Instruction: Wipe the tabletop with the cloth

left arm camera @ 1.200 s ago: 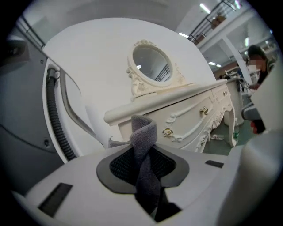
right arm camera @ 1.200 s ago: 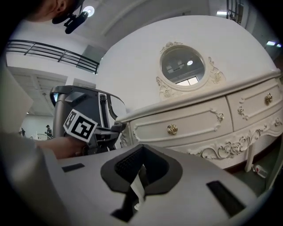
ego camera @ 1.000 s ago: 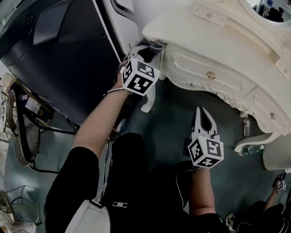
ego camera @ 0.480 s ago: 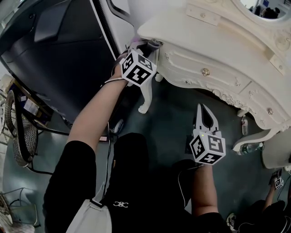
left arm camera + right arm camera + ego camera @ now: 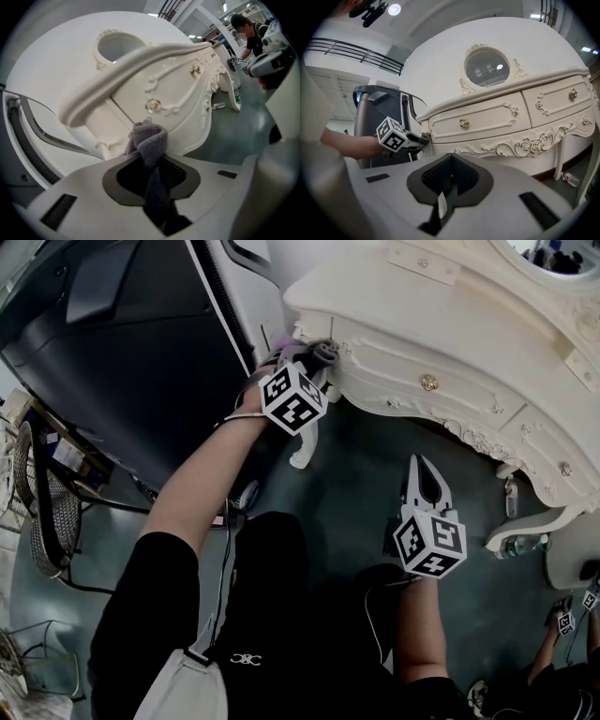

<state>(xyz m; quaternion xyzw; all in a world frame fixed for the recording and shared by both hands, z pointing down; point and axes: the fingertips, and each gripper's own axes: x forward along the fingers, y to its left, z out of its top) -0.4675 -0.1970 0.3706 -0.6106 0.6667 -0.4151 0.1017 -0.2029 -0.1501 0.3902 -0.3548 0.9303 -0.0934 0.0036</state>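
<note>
R gripper [image 5: 420, 465]: jaws clenched together, nothing gripped; held low over teal floor [image 5: 356, 493], apart from table [image 5: 487, 395], tips aimed at its front.
L gripper [image 5: 319, 354]: clamped on cloth; arm stretched out, tips at table's left front corner, just under the top's edge.
Cloth [image 5: 150, 140]: grey knit strip pinched betw. L jaws. Long axis runs along the jaws, one end deep in the gripper, the other folded into a loop past the tips, pointing at the table's corner. Contact w/ wood: can't tell.
Tabletop [image 5: 366, 282]: cream, moulded edge; seen edge-on in L gripper view, above the cloth's loop.
Drawers [image 5: 478, 123]: two across the front, gold knob [image 5: 429, 382] on each, carved scrollwork below.
Mirror [image 5: 487, 65]: oval, carved frame, upright at table's back.
Dark machine [image 5: 122, 352]: left of table, near the corner where L gripper works.
Person [image 5: 255, 42]: far off, past table's other end.
</note>
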